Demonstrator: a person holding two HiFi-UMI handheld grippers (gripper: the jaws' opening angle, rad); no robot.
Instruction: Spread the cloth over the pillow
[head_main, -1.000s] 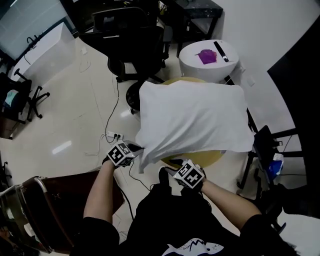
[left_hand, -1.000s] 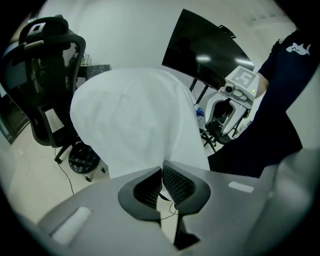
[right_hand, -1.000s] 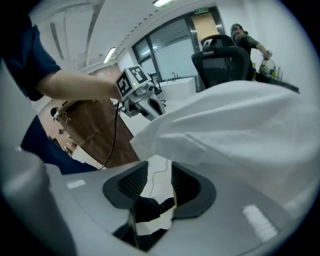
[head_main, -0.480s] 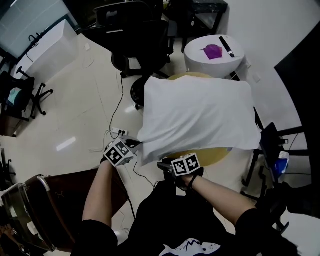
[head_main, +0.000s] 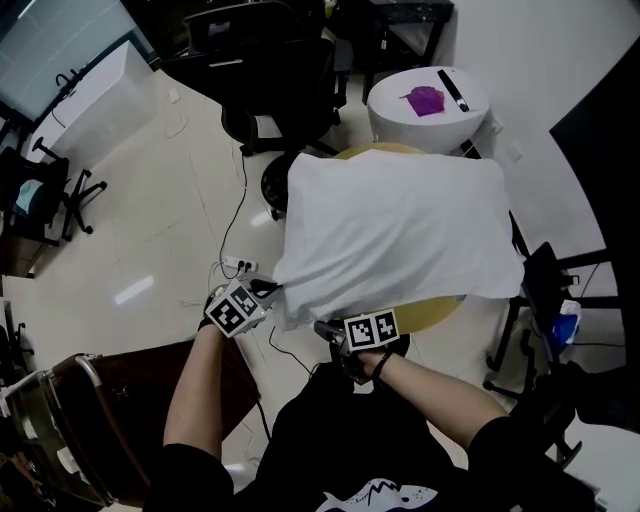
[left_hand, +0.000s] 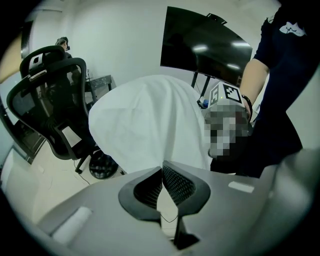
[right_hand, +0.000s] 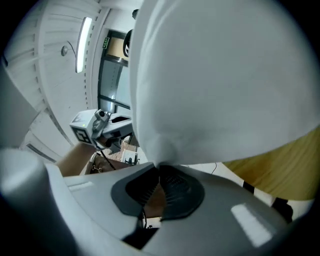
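A white cloth (head_main: 390, 230) lies draped over a puffy shape on a round yellow table (head_main: 432, 312); the pillow itself is hidden under it. My left gripper (head_main: 272, 290) is shut on the cloth's near left corner, and the cloth (left_hand: 150, 120) rises straight from the pinched tips of the left gripper (left_hand: 161, 168). My right gripper (head_main: 326, 328) sits under the cloth's front edge, close beside the left one. Its jaws are closing tight on a fold of the cloth (right_hand: 220, 80), which bunches right at the tips of the right gripper (right_hand: 159, 168).
A white round stool (head_main: 400, 112) with a purple item and a black pen stands behind the table. A black office chair (head_main: 270, 70) is at the back left. A power strip (head_main: 232, 268) with cables lies on the floor. A black stand (head_main: 548, 282) is at the right.
The right gripper moved left and up to the cloth's front edge, and its jaws went from open to pinched on the fold. The left gripper kept its hold.
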